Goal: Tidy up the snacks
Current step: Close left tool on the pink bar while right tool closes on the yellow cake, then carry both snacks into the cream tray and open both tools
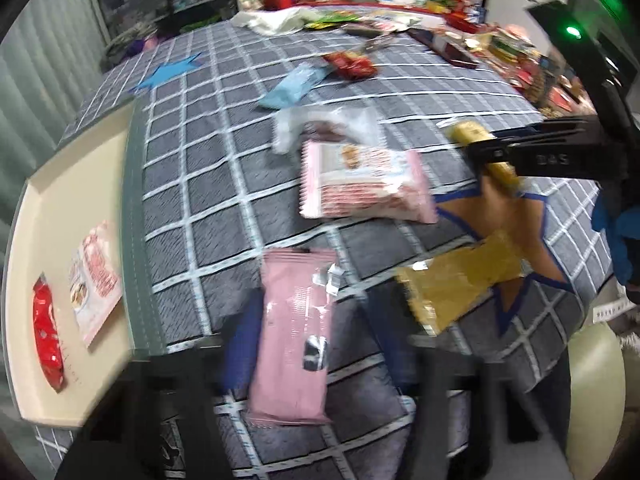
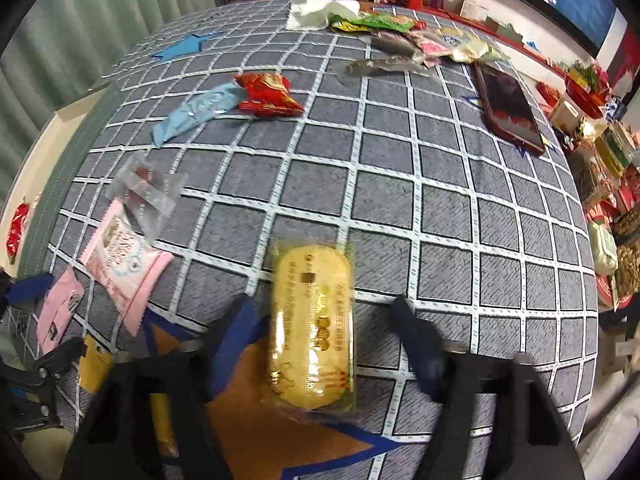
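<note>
Both grippers' fingers clamp snacks above the grey checked tablecloth [image 2: 400, 168].
Left gripper [image 1: 316, 344] grasps a pink packet [image 1: 294, 336]; right gripper [image 2: 324, 340] grasps a yellow cake packet [image 2: 310, 328], jaws narrow on each. Only the left view shows the cream tray [image 1: 60, 208] at the table edge with a red packet [image 1: 48, 344] and a pink-white one [image 1: 96, 280]; only the right view shows the dark phone [image 2: 508, 108].
</note>
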A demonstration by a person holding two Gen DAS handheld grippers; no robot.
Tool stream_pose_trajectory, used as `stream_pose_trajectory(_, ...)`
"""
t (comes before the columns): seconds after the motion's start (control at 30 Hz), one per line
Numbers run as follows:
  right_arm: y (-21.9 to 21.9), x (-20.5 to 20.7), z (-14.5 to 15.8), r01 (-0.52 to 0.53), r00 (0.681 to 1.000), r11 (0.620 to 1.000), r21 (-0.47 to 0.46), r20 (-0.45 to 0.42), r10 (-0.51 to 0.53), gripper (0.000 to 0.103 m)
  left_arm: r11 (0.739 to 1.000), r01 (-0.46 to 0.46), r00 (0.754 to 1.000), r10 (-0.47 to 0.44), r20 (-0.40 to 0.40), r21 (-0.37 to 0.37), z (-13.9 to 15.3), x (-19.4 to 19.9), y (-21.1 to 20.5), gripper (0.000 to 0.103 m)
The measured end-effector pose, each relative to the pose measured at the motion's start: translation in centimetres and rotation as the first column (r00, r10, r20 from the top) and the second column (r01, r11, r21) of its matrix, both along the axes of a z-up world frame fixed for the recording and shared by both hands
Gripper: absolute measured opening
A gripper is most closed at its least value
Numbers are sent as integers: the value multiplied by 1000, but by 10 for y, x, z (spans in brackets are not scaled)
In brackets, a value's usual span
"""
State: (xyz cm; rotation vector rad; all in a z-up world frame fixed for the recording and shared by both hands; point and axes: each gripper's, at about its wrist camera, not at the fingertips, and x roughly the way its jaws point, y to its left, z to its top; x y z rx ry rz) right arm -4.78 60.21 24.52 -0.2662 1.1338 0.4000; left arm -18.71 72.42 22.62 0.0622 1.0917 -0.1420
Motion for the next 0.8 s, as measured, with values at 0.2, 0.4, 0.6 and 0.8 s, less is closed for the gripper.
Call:
stream_pose_trajectory(0.2,-11,-9,6,26,999,994,109,-47,-21,37,996,0,1000,1,9,-86,8,-8,2,26)
stream_pose_trajectory(0.4,-7,-15,30,22,999,982,188,-46,-13,37,994,-12,997,20,78,-106,37,-12,13,25)
stream_pose_trajectory(0.6,21,-19,52,-34,998,972,233,-35,43,37,991,-70,987,86,139,-115,66,-16,42,25)
stream_pose_trajectory(0.8,67,-23,61,-106,992,959,262,-35,119,37,976,-188,961,206,185,-107,83,-15,95,25)
